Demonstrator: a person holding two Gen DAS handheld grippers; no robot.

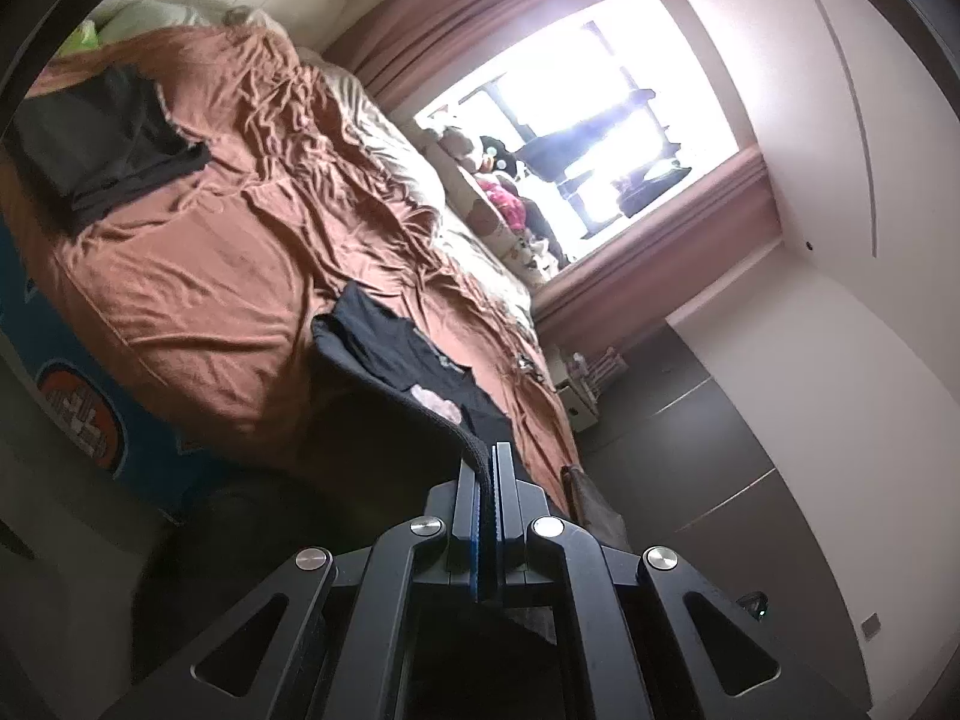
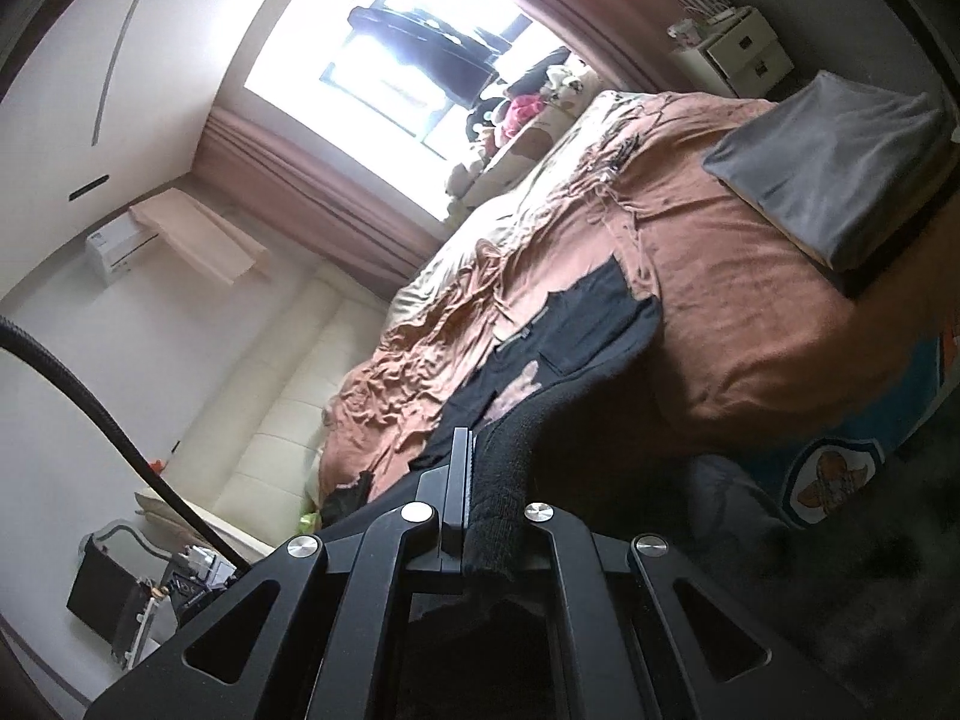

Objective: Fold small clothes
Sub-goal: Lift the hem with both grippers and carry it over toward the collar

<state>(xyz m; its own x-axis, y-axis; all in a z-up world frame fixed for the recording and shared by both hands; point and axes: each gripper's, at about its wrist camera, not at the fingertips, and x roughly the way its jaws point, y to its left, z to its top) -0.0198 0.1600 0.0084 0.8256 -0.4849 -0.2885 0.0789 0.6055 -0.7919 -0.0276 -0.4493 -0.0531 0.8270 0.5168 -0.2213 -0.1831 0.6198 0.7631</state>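
A black T-shirt (image 1: pixel 396 354) with a pale pink print lies partly on the brown bedsheet (image 1: pixel 198 276) and hangs over the bed's near edge. My left gripper (image 1: pixel 489 456) is shut on one edge of it. My right gripper (image 2: pixel 468 450) is shut on another black ribbed edge (image 2: pixel 510 468) of the same shirt (image 2: pixel 576 324), which stretches from the bed toward me. Both grippers hold the shirt off the bed's side, below mattress level.
A dark folded pile (image 1: pixel 102 138) lies on the sheet near the pillows (image 1: pixel 156 15). A grey folded garment (image 2: pixel 834 150) lies at the bed's foot. Stuffed toys (image 2: pixel 534 102) line the window sill. A white nightstand (image 2: pixel 738 54) stands by the bed.
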